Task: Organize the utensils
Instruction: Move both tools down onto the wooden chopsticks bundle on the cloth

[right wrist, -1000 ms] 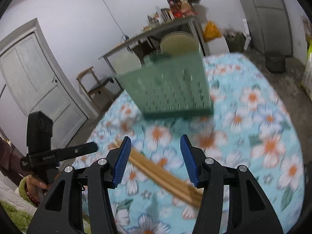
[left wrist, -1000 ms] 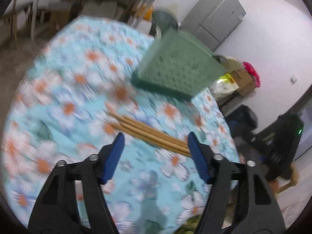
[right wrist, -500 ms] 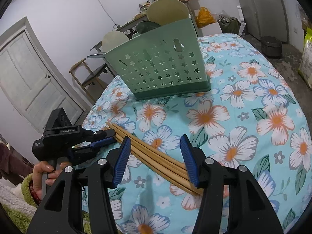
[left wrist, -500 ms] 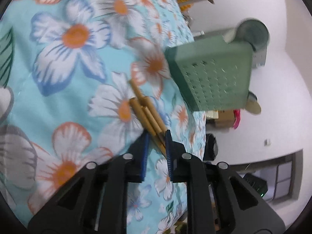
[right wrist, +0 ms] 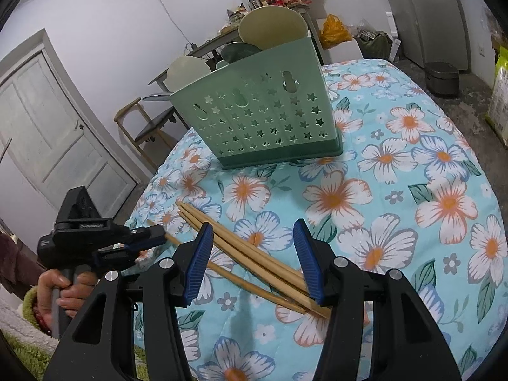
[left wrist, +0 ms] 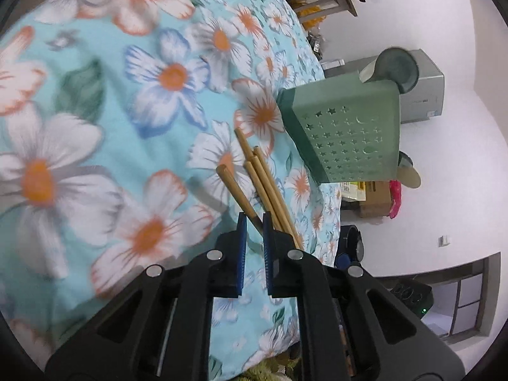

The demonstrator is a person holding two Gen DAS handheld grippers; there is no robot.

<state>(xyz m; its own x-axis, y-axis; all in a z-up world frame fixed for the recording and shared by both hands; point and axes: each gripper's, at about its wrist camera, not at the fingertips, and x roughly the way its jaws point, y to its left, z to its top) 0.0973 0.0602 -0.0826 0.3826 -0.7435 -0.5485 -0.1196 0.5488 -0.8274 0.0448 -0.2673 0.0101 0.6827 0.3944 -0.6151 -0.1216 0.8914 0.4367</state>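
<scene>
- Chopstick [left wrist: 236,190], a single wooden one, sits pinched between the nearly closed blue jaws of the left gripper [left wrist: 253,222]; the other chopsticks [left wrist: 270,184] lie just right of the jaws on the floral tablecloth [left wrist: 95,127], with the green utensil basket [left wrist: 349,133] beyond them.
- Right gripper [right wrist: 254,254]: its jaws are spread wide, holding nothing, above the chopsticks lying between them; the basket stands well ahead.

My grippers' pads [right wrist: 199,263]: ribbed blue plastic, frames matt black; chopsticks [right wrist: 254,260]: smooth pale wood; basket [right wrist: 263,117]: matt green perforated plastic; tablecloth [right wrist: 412,209]: soft floral cloth
</scene>
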